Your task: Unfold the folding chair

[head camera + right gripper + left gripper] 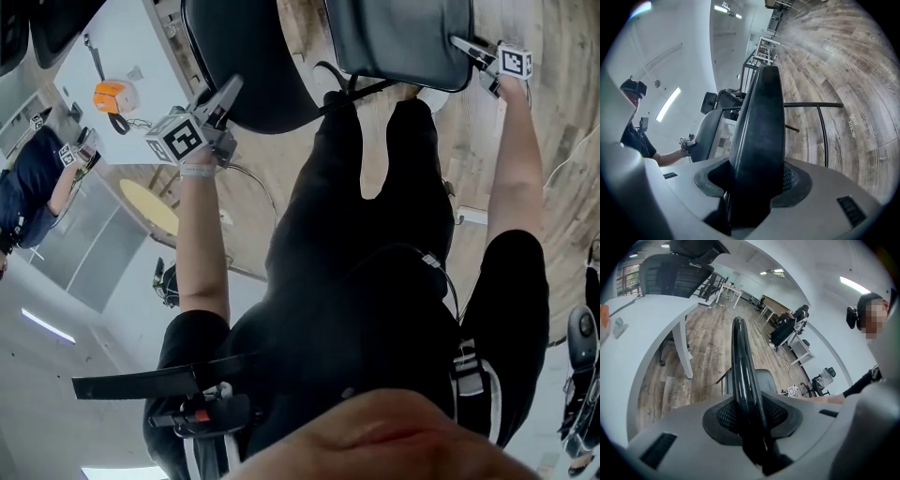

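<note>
On the folding chair's [251, 66] left side, the left gripper [225, 94] has its jaws closed narrowly on the chair's black frame tube [742, 376]. On the chair's right side, the right gripper [466, 49] clamps the thick padded seat [759, 131] with its jaws wide apart. The chair is above the wooden floor [562, 112].

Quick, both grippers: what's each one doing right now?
Left gripper: closed on the chair's rounded panel, at its thin rim.
Right gripper: closed on the chair's padded panel.
</note>
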